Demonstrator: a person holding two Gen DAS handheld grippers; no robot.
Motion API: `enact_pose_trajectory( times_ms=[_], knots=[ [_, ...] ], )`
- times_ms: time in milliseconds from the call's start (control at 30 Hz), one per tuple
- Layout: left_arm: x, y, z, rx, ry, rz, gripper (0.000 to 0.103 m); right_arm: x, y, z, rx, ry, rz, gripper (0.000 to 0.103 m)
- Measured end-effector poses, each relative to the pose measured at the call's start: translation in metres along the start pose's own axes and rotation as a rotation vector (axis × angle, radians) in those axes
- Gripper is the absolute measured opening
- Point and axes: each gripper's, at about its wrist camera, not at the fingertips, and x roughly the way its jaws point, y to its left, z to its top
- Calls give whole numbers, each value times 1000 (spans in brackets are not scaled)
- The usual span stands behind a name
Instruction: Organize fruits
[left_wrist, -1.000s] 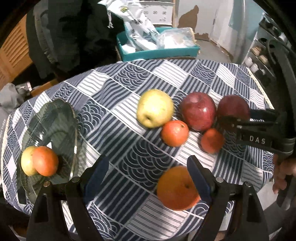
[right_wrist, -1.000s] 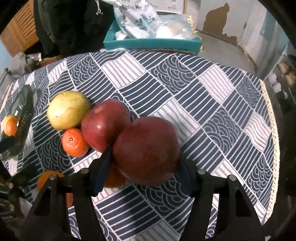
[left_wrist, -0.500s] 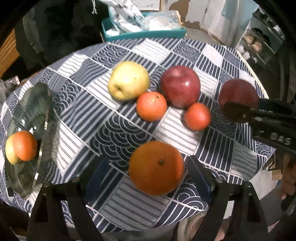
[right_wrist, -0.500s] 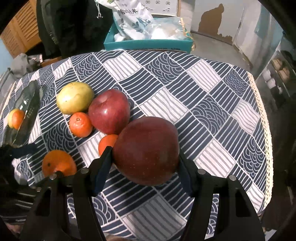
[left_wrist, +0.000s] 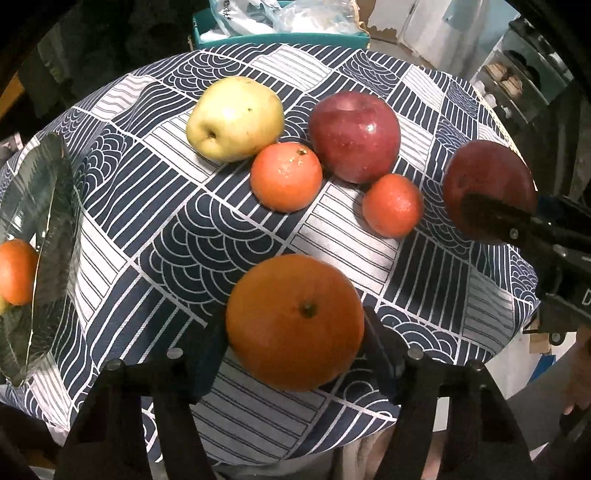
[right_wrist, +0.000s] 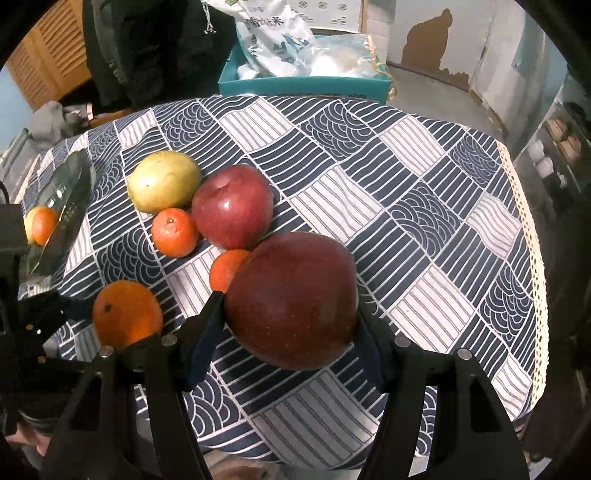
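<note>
Tongs on fruit, both angled steeply down.
Our left tongs (left_wrist: 295, 347) have just closed onto the orange (left_wrist: 294, 322); our right tongs (right_wrist: 291, 328) pinch a red apple (right_wrist: 291, 301) above the table (right_wrist: 424, 206).

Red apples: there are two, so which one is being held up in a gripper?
The darker red apple, clamped in the right gripper. The shinier red apple rests on the tablecloth beside the yellow apple.

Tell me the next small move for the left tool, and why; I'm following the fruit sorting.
Probably lift. The left tool has just been closing, and its pads now sit against both sides of the large orange, which still rests on the tablecloth. The glass plate to the left already holds fruit, so raising the orange clear before carrying it there seems sensible.
</note>
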Motion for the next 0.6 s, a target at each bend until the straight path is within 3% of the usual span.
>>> enact_pose_trajectory(
  times_ms=[267,600],
  knots=[
    [-12,9,2,-25,-35,30,69,-7,0,4,3,-36,-3,66],
    [-51,19,20,-54,-151,47,69,-27,6,14,-21,-114,-20,66]
  ],
)
